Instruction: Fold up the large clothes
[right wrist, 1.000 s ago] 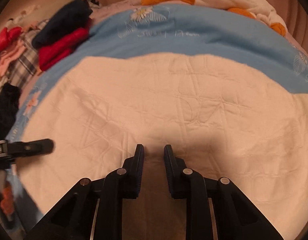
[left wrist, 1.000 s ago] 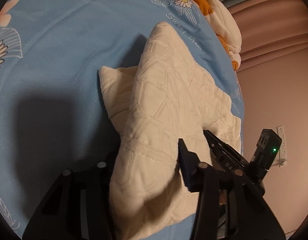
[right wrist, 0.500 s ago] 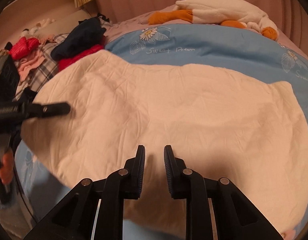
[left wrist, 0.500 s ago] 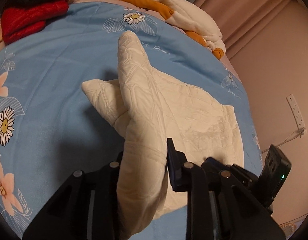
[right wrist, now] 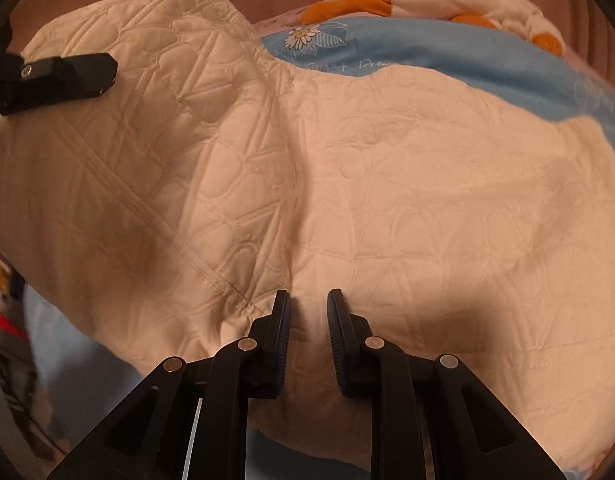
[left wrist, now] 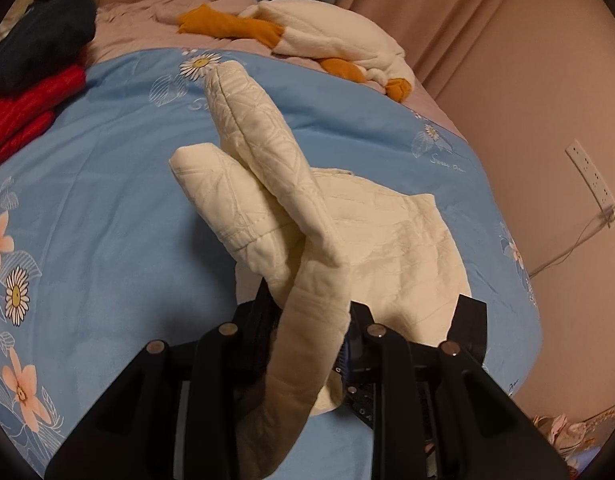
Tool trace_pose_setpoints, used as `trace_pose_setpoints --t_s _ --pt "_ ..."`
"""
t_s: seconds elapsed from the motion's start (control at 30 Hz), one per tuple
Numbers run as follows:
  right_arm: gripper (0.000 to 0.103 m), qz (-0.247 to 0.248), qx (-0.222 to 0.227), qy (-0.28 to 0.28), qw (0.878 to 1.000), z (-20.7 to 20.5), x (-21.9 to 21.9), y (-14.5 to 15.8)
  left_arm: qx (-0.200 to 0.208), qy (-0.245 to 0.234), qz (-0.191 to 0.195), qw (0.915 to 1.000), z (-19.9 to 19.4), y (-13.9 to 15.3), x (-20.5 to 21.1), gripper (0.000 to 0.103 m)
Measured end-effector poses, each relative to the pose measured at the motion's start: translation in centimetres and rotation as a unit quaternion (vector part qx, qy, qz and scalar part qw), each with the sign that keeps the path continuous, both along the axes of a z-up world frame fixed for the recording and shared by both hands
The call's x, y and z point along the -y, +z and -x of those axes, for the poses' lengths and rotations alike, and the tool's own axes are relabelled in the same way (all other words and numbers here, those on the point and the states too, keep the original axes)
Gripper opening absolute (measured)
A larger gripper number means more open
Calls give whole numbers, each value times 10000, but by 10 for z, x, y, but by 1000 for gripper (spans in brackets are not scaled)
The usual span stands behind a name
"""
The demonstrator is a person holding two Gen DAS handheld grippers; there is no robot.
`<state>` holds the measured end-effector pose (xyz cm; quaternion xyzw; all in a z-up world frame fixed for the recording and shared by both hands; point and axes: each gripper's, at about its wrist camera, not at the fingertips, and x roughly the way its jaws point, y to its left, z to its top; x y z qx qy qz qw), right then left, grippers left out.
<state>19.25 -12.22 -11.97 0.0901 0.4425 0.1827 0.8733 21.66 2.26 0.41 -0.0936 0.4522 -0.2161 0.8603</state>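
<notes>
A cream quilted garment point(left wrist: 371, 240) lies on a blue floral bedspread point(left wrist: 107, 208). My left gripper point(left wrist: 311, 312) is shut on the garment's edge and holds it lifted, so a fold stands up toward the far side. My right gripper point(right wrist: 308, 304) is shut on the garment's near edge point(right wrist: 387, 208), with a narrow gap of cloth between the fingers. The left gripper's finger point(right wrist: 67, 74) shows at the upper left of the right wrist view, over the raised fold. The right gripper's black body point(left wrist: 471, 328) shows beside the left gripper.
A white and orange plush toy point(left wrist: 327, 36) lies at the head of the bed. Red point(left wrist: 23, 112) and dark blue point(left wrist: 39, 52) folded clothes sit at the far left. A pink wall with a power strip point(left wrist: 591, 176) is on the right.
Both grippers have lifted the garment's near edge higher and carried it toward the far side. The fold now stands taller and the left gripper's finger sits higher in the right wrist view.
</notes>
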Motion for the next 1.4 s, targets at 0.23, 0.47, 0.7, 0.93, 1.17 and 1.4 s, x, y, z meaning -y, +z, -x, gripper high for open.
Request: trace_pose_setpoints --t_s 0.23,0.47,0.7,0.93,1.17,1.4 --pt "23 -1128 127 -664 9913 17 73 15 132 -254 -276 9992 7 11 43 26" --pt "27 -2572 -55 -1041 9607 27 130 6 269 -508 -637 9963 15 9 92 26" --pt "54 -4048 20 -1392 9037 25 168 -5 252 -854 -941 9916 19 -10 134 27" --pt "69 -4095 -324 -1390 9011 -3 163 -2 -128 -1302 -711 9888 17 -41 152 34" --pt "80 -3836 -493 -1203 9143 -15 159 11 -437 -1591 40 9863 24 -47 144 42" --pt "80 -2856 -892 -673 9518 -45 128 33 -497 -1766 352 9824 34 -46 127 43"
